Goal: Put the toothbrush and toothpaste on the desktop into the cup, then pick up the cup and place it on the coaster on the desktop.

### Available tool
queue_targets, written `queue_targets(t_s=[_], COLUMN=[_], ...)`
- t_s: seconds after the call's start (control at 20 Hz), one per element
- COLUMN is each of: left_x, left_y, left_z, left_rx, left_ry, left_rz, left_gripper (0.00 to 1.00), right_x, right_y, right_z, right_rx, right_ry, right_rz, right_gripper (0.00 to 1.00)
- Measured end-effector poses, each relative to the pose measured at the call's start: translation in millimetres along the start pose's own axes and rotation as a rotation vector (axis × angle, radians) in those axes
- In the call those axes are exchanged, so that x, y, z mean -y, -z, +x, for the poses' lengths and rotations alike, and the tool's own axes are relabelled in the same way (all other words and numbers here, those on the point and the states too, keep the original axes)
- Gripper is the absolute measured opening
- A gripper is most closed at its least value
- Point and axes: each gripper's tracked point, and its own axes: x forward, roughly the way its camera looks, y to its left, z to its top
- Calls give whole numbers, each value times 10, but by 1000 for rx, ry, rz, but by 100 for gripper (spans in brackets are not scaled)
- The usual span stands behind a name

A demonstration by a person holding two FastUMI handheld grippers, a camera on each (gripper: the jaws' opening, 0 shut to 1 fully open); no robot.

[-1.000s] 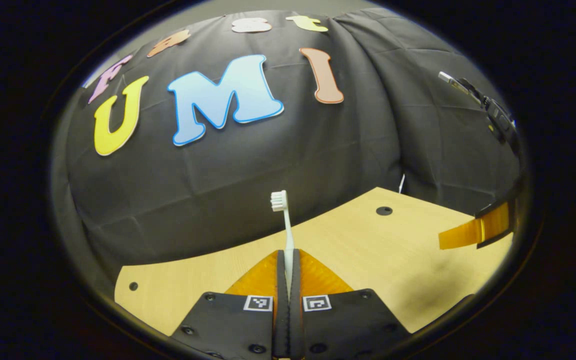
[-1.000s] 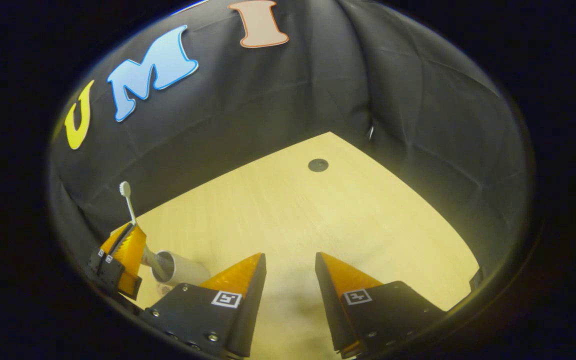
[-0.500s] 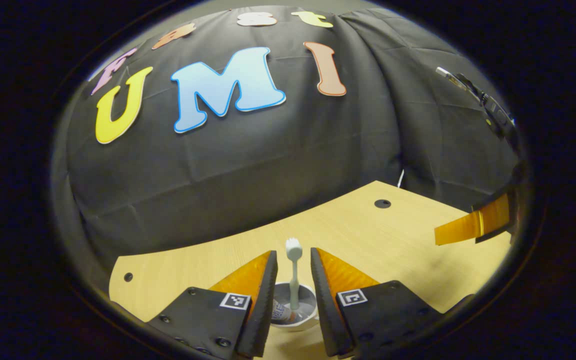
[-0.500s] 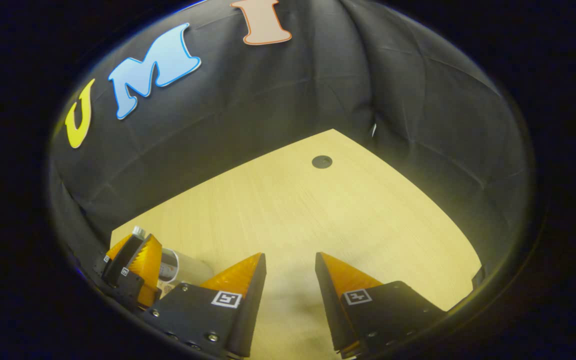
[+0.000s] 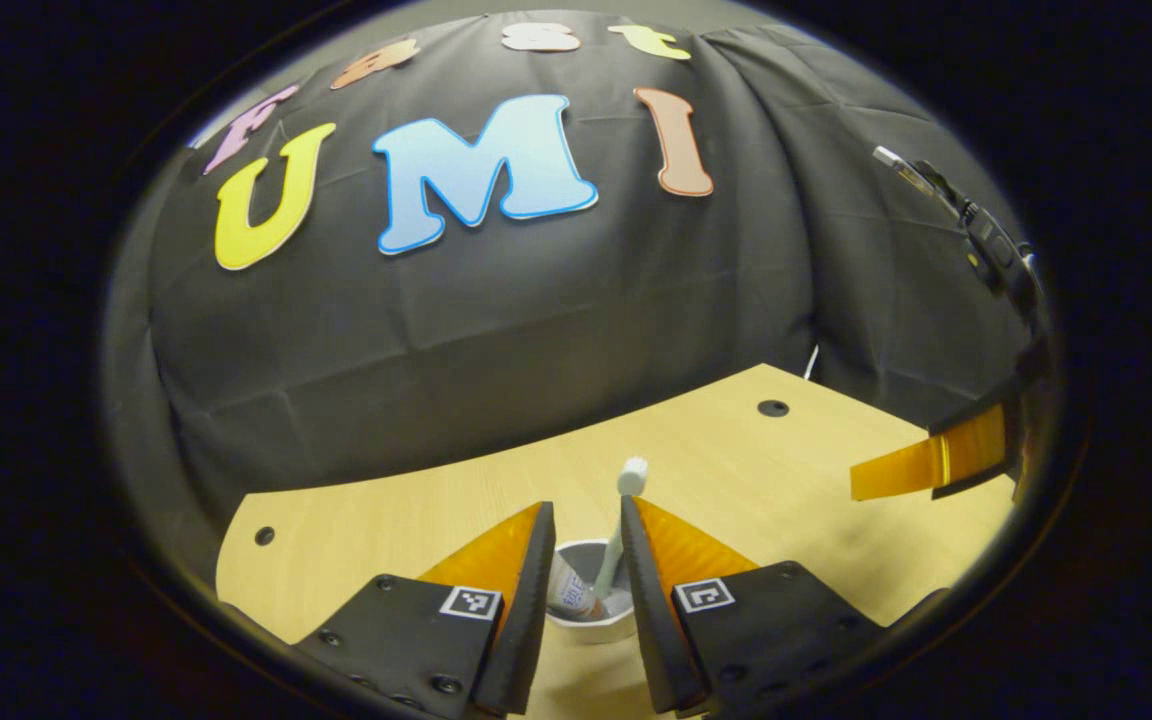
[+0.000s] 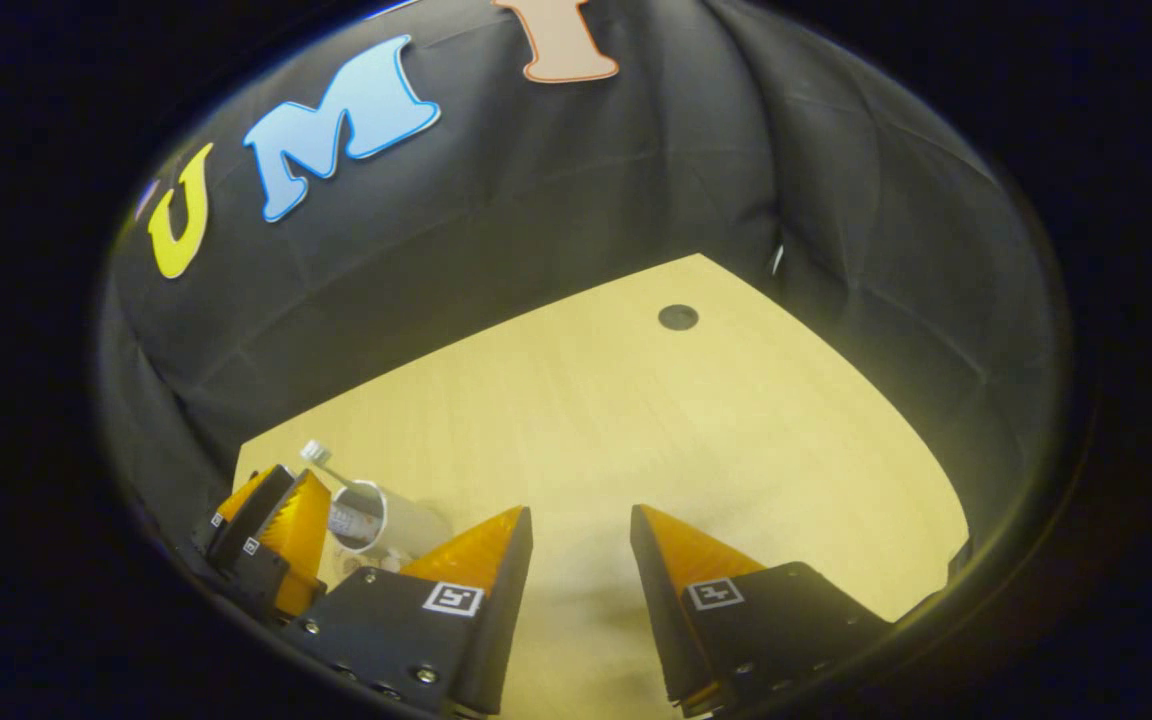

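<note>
Toothbrush (image 5: 619, 525) and toothpaste (image 5: 569, 596) stood in the cup (image 5: 591, 610), directly between our left gripper's (image 5: 586, 520) spread fingers. Bare desktop (image 6: 636, 440) extended ahead of our right gripper (image 6: 581, 525), also spread and holding nothing, to the far edge.
</note>
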Motion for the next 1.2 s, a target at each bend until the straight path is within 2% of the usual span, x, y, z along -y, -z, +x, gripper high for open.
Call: queue_targets(t_s=[0.2, 0.25, 0.3, 0.35, 0.4, 0.45, 0.5, 0.55, 0.6, 0.65, 0.7, 0.75, 0.8, 0.85, 0.9, 0.95, 1.0, 1.05, 1.1, 1.2], left_x=[-117, -164, -209, -267, -327, -395, -460, -535, -607, -678, -756, -831, -904, -980, -1052, -1127, -1183, -1243, -1288, -1364], left_y=[0, -5, 8, 16, 45, 75, 104, 139, 173, 198, 226, 252, 278, 289, 314, 345, 369, 400, 423, 456], left_z=[-220, -275, -330, -374, -424, -467, -510, -554, -593, -635, -675, -711, -747, -798, -839, -875, -906, -937, -967, -1031], left_rx=[0, 1, -1, -3, -8, -13, -19, -25, -30, -34, -38, -41, -44, -47, -51, -55, -58, -64, -68, -75], left_ry=[-27, -36, -47, -59, -73, -86, -101, -117, -134, -150, -166, -182, -198, -215, -231, -246, -259, -273, -284, -302], left_rz=[-30, -37, -43, -50, -57, -65, -72, -78, -83, -88, -92, -94, -94, -96, -97, -99, -102, -105, -107, -112], left_gripper=[50, 50, 50, 50, 50, 57, 50, 57, 50, 57, 50, 50, 57, 50, 50, 57, 57, 50, 57, 57], right_x=[-199, -261, -319, -383, -439, -491, -548, -612, -667, -731, -794, -855, -914, -973, -1023, -1071, -1111, -1154, -1209, -1276], right_y=[87, 112, 139, 165, 204, 243, 268, 299, 339, 369, 412, 436, 465, 483, 512, 526, 538, 543, 557, 586], right_z=[-16, -18, -20, -21, -19, -19, -9, -8, -6, -2, 3, 5, 14, 27, 47, 60, 87, 113, 141, 194], right_rx=[-25, -33, -40, -47, -54, -63, -71, -80, -88, -97, -106, -114, -120, -126, -131, -136, -139, -142, -148, -160], right_ry=[-55, -71, -87, -102, -117, -130, -142, -158, -175, -191, -206, -220, -234, -247, -260, -271, -281, -292, -301, -317], right_rz=[-59, -76, -95, -116, -138, -161, -183, -204, -224, -247, -270, -296, -321, -349, -376, -407, -439, -473, -508, -579], right_gripper=[59, 53, 65, 65, 59, 59, 53, 59, 59, 58, 59, 58, 58, 59, 58, 58, 59, 58, 58, 59])
